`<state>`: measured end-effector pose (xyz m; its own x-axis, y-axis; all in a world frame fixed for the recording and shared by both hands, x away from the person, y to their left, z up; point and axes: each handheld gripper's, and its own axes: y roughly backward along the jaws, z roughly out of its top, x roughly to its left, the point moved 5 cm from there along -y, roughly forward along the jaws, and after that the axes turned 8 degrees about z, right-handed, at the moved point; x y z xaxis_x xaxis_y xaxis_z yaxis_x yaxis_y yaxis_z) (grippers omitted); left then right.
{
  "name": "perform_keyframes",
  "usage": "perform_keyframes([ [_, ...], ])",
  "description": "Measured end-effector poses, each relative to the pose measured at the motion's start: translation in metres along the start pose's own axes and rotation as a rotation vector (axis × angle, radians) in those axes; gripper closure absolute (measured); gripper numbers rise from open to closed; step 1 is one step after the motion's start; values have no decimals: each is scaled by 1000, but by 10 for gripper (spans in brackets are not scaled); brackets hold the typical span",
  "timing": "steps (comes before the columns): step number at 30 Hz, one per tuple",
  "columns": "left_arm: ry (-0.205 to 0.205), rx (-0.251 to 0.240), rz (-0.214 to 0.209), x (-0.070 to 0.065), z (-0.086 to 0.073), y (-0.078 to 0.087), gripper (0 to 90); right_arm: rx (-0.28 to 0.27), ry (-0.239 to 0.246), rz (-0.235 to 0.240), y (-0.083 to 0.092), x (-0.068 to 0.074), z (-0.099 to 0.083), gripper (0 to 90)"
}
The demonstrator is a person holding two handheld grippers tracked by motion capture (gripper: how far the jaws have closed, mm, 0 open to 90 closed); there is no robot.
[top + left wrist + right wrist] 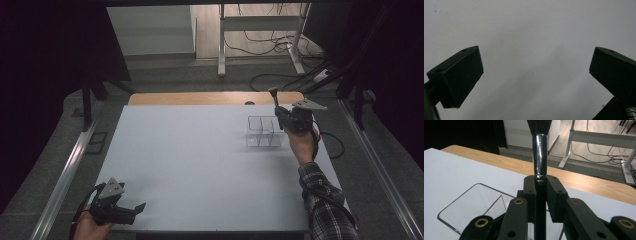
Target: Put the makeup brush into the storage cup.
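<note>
Upright between the closed jaws of the right gripper [541,195] stands a makeup brush [540,152], its black handle pinched, its chrome ferrule and dark bristles rising above the jaw tips. From the high view the brush [274,100] sits just above the right edge of a clear plastic organizer [262,131], a low tray split into compartments by thin walls, and the right gripper [283,120] hangs beside that same edge, held by a hand [301,142] with a plaid sleeve [325,205] behind it. The organizer [474,207] rests on a white table [200,165], with a strip of wooden tabletop [200,98] just beyond it. Well apart from the organizer, at the table's near left corner, the left gripper [141,206] lies low with jaws spread wide and nothing between them [536,72].
</note>
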<state>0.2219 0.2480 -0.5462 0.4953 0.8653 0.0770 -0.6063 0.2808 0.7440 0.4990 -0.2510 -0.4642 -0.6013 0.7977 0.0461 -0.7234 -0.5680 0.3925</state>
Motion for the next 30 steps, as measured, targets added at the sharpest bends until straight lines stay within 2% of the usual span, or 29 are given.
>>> perform_keyframes([
  [30, -4, 0, -3, -1, 0, 0, 0, 42, 13, -6, -3, 1, -13, 782],
])
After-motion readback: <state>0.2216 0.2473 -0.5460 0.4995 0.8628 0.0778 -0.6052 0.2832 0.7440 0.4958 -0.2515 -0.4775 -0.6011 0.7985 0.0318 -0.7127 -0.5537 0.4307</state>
